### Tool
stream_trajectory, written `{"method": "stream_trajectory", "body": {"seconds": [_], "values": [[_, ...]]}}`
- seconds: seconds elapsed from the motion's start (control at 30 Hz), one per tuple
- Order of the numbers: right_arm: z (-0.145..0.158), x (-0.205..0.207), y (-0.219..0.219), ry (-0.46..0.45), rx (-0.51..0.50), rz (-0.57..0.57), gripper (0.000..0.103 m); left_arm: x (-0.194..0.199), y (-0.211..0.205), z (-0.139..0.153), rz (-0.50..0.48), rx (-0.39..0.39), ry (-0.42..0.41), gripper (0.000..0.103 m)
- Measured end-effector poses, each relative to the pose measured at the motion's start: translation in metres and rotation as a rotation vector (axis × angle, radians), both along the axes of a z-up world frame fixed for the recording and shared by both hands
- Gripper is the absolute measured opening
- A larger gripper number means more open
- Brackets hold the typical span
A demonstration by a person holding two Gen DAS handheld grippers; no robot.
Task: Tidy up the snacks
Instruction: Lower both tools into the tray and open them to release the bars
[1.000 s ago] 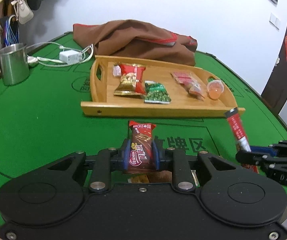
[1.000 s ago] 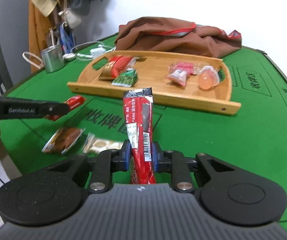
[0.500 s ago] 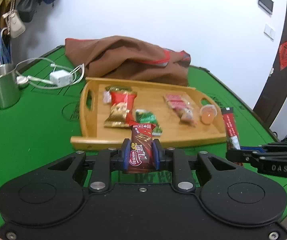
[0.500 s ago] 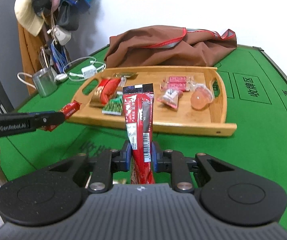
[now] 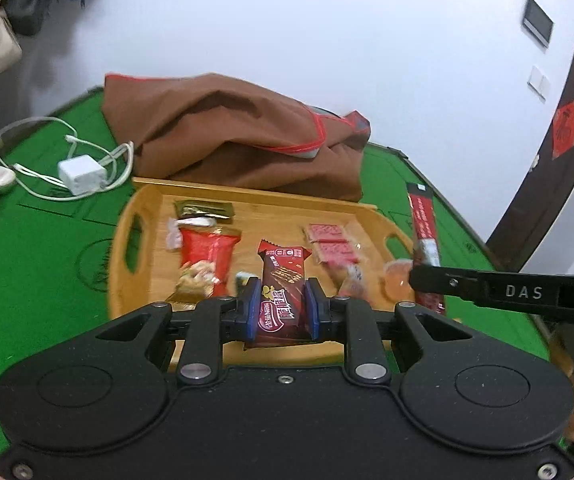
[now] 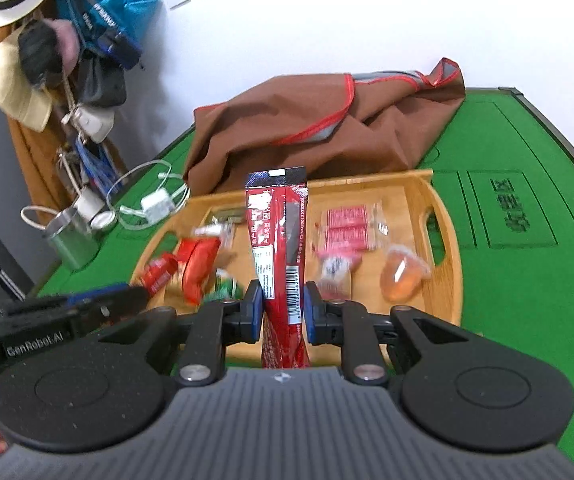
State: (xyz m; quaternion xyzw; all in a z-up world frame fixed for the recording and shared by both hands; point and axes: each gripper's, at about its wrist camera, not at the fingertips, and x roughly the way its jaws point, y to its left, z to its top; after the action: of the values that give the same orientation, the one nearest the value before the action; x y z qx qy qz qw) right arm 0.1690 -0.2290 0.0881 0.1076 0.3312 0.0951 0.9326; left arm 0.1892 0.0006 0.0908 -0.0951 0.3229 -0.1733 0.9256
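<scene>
My left gripper [image 5: 281, 306] is shut on a dark red chocolate wafer bar [image 5: 283, 292], held upright over the near edge of the wooden tray [image 5: 147, 200]. My right gripper [image 6: 283, 308] is shut on a long red snack stick pack [image 6: 281, 248], also above the tray's [image 6: 447, 200] near side. The tray holds a red peanut bag [image 5: 207, 252], pink wrapped biscuits [image 5: 331, 242], an orange jelly cup [image 6: 403, 276] and a small green packet [image 6: 225, 290]. The right gripper [image 5: 427, 280] with its stick pack [image 5: 423, 216] shows at the right of the left wrist view.
A brown cloth bag [image 5: 239, 136] lies behind the tray on the green felt table [image 6: 527, 300]. A white charger with cable [image 5: 83, 172] and a steel mug [image 6: 71, 240] sit at the far left. Hats and bags [image 6: 47, 40] hang on the wall.
Both grippers have risen and moved forward from the table's near part to above the tray's near edge, each still holding its snack. The tray looms larger in both views.
</scene>
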Motion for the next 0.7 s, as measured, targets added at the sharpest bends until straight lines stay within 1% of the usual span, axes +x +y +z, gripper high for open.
{"method": "stream_trajectory", "body": {"seconds": [0.07, 0.17, 0.27, 0.33, 0.4, 0.53, 0.7], "values": [[0.003, 0.014, 0.002, 0.009, -0.006, -0.004, 0.024, 0.016, -0.004, 0.001, 0.005, -0.001, 0.011, 0.022], [0.002, 0.04, 0.003, 0.048, 0.0, -0.017, 0.024, 0.038, -0.013, 0.002, 0.018, 0.016, 0.018, 0.022], [-0.003, 0.062, 0.004, 0.086, 0.013, -0.021, 0.024, 0.065, -0.019, -0.004, 0.028, 0.001, 0.062, 0.022], [-0.009, 0.077, 0.004, 0.111, 0.018, -0.024, 0.024, 0.083, -0.022, -0.011, 0.037, -0.011, 0.104, 0.022], [-0.016, 0.089, 0.003, 0.136, 0.024, -0.03, 0.024, 0.098, -0.026, -0.018, 0.055, -0.005, 0.13, 0.022], [-0.033, 0.107, 0.002, 0.191, 0.047, -0.02, 0.024, 0.12, -0.031, -0.032, 0.08, 0.017, 0.158, 0.022], [-0.052, 0.123, 0.004, 0.232, 0.029, -0.015, 0.024, 0.143, -0.038, -0.044, 0.094, 0.064, 0.181, 0.022]]}}
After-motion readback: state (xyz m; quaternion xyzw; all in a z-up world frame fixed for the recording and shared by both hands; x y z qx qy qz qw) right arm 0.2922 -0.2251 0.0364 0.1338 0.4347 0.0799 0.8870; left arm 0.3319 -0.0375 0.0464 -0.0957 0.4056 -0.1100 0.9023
